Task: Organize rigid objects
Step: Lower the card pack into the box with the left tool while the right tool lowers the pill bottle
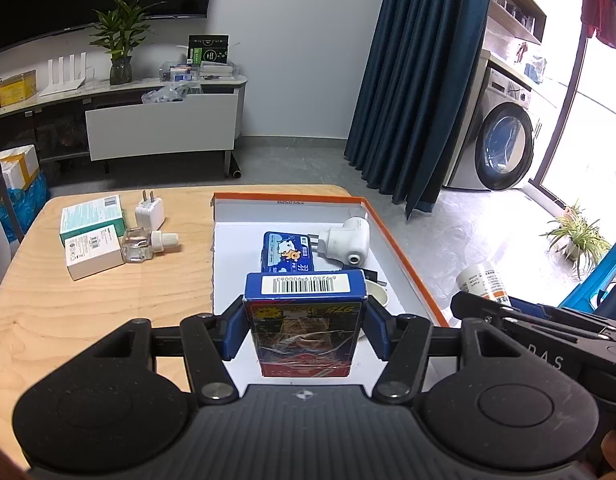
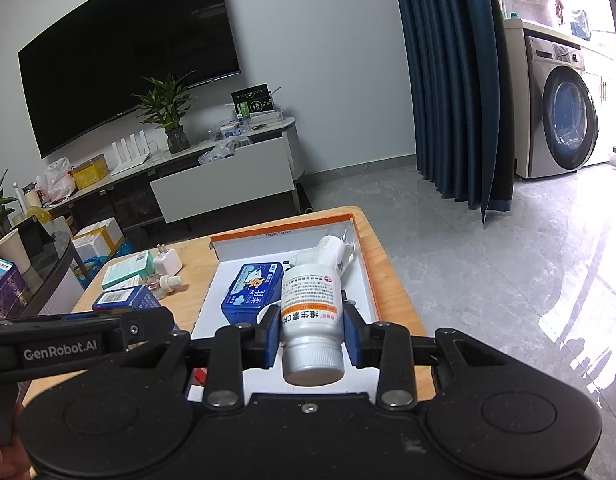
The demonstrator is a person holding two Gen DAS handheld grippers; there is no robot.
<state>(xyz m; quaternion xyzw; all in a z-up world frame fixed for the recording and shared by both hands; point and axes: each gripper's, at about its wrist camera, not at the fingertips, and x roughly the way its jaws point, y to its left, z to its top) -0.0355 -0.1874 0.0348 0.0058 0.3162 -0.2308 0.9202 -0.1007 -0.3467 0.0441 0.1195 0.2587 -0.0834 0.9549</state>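
Left wrist view showed my left claw (image 1: 305, 330) clamped on a blue card box (image 1: 305, 320), barcode end pointing away from me, its sides pinched between the blue pads (image 1: 235, 330). Directly beyond and below the fingertips lay the orange-rimmed tray (image 1: 404, 248), already holding a blue cartoon-printed tin (image 1: 287, 252) just ahead of the box and a white plug-in device (image 1: 344, 244) ahead and to the right. Ahead and well to the left, on the wooden table (image 1: 87, 320), sat two small cartons (image 1: 92, 236), a clear liquid bottle (image 1: 145, 243) and a white charger (image 1: 149, 212), none of them in the tray yet.

Right wrist view showed my right claw (image 2: 311, 334) gripped around a white pill bottle (image 2: 312, 312), cap toward me, body pointing out over the same tray. The tin lay just left of that bottle's far end, and the white device lay just beyond it.

I judged the step in hand to be the carry-and-place: both claws loaded and hovering over the near part of the tray. The next move called for lowering each item onto bare white floor without knocking the tin or the device, then parting the fingers. The bottle was round and could roll once freed, so I thought it wanted laying against something. I could not tell how high either item hung above the tray floor.
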